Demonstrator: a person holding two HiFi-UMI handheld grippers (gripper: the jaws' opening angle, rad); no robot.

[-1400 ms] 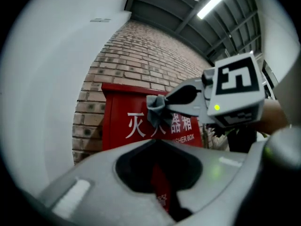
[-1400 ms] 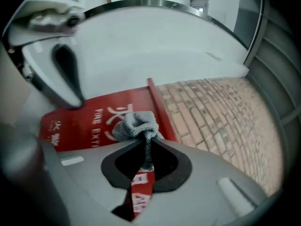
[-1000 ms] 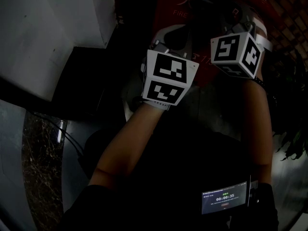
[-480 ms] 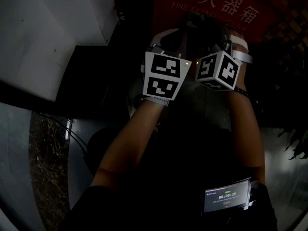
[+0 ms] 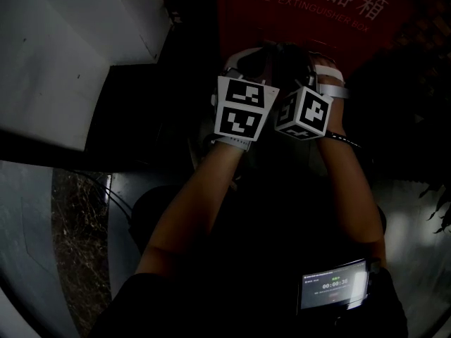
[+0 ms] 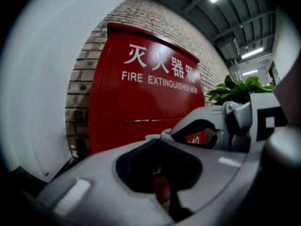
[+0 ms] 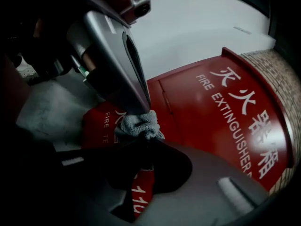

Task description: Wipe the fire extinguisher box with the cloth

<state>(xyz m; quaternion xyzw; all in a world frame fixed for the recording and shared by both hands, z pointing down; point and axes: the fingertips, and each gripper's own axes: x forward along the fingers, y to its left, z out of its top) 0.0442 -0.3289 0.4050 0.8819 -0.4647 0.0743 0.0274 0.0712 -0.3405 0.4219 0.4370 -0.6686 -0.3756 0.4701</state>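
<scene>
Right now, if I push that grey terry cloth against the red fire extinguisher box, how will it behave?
Probably floppy: the grey terry cloth is crumpled into a wad at the right gripper, whose jaws are shut on it. Likely light, since a tip pinch holds it. Its looped pile should drag rather than slide on the red fire extinguisher box.

A grey, glossy floor [image 5: 416, 238] is recorded at lower right. A speckled stone strip [image 5: 77, 224] is noted at lower left, with a thin cable [image 5: 121, 204] laid beside it. The foot of the fire extinguisher box [image 5: 303, 20], upper centre, is hidden.
</scene>
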